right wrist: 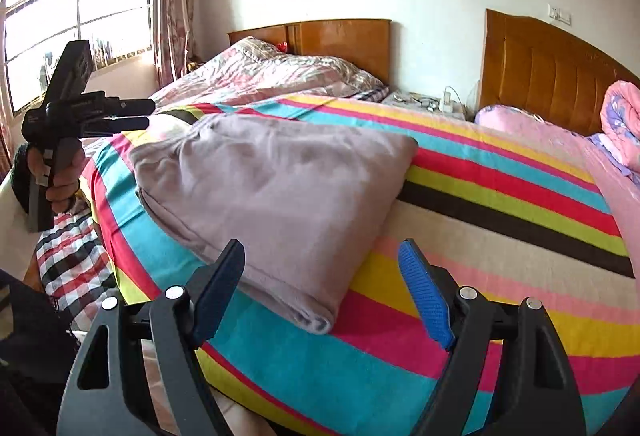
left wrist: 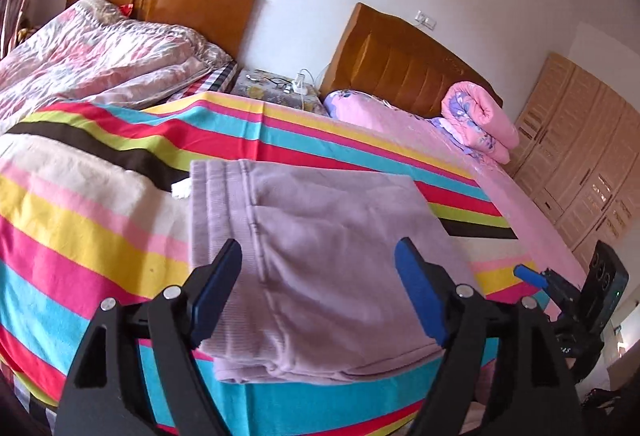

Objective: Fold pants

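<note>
Left hand-held gripper (left wrist: 318, 290), at 6 o'clock in the left wrist view: black angular arms with blue ribbed pads, jaws spread wide and clasping nothing, the cloth lying below the gap. Right hand-held gripper (right wrist: 322, 290), at 6 o'clock in its own view: same build, jaws likewise wide apart and empty. Pants (left wrist: 320, 268), just beyond the fingertips: soft mauve fleece folded into a thick, roughly rectangular pad with a ribbed waistband along its 9 o'clock edge, lying flat on the bed. Striped sheet (left wrist: 100, 236), beneath the pants: smooth woven bands of turquoise, pink, yellow, red and brown. Rolled pink floral quilt (left wrist: 480, 119), at 2 o'clock. Padded brown headboard (left wrist: 400, 71), at 1 o'clock against the white wall.
</note>
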The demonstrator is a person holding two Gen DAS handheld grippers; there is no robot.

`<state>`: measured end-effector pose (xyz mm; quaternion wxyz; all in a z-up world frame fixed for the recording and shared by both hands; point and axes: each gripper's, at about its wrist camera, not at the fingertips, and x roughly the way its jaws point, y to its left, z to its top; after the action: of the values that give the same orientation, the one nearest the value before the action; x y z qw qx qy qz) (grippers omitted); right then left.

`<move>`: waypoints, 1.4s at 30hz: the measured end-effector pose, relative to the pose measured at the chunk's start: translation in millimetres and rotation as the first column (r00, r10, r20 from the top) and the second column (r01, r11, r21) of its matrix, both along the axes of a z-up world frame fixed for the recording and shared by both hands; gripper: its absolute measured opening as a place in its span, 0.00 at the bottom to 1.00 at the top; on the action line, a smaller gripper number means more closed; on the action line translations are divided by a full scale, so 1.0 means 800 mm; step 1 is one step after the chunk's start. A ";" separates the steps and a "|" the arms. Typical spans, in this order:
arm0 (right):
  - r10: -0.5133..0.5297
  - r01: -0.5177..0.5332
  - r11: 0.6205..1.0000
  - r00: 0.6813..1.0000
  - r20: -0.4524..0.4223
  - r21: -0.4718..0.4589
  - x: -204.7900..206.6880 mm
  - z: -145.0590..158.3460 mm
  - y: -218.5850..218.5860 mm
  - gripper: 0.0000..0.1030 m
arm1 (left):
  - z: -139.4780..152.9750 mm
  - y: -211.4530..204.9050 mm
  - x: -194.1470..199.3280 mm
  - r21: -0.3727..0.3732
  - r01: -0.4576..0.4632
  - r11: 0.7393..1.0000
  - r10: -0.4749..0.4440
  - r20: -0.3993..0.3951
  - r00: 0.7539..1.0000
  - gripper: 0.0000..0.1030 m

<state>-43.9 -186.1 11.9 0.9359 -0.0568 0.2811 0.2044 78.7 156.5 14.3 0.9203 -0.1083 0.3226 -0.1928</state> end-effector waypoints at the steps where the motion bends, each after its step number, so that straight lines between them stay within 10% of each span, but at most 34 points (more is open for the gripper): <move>1: -0.003 0.003 1.000 1.000 0.010 -0.007 0.008 0.000 0.011 0.71 | -0.002 -0.018 0.005 0.044 0.006 0.999 -0.006 0.005 1.000 0.77; 6: 0.044 -0.051 0.994 0.996 -0.077 -0.096 0.034 -0.045 0.058 0.69 | -0.067 -0.058 0.019 0.273 -0.018 0.962 0.036 -0.060 0.998 0.77; 10: 0.028 -0.033 0.993 0.998 -0.049 -0.116 0.027 -0.062 0.061 0.69 | -0.097 -0.060 0.001 0.383 -0.024 0.923 0.010 0.040 0.999 0.77; 32: 0.019 -0.024 0.994 0.999 -0.044 -0.110 0.020 -0.065 0.054 0.70 | -0.098 -0.063 -0.002 0.356 -0.058 0.933 0.042 0.054 0.998 0.78; 37: 0.167 -0.187 0.973 0.975 -0.143 -0.136 0.021 -0.051 0.051 0.85 | -0.094 -0.063 -0.004 0.382 -0.045 0.923 0.030 0.045 0.999 0.78; 42: 0.207 -0.202 0.978 0.972 -0.110 0.049 0.074 0.006 0.004 0.84 | -0.059 -0.066 -0.006 0.350 -0.025 0.936 0.016 0.027 0.999 0.78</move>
<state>15.3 -182.6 16.6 0.8932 -0.0560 0.3229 0.3079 73.7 103.5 -32.8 0.9307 0.0562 0.3395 -0.1240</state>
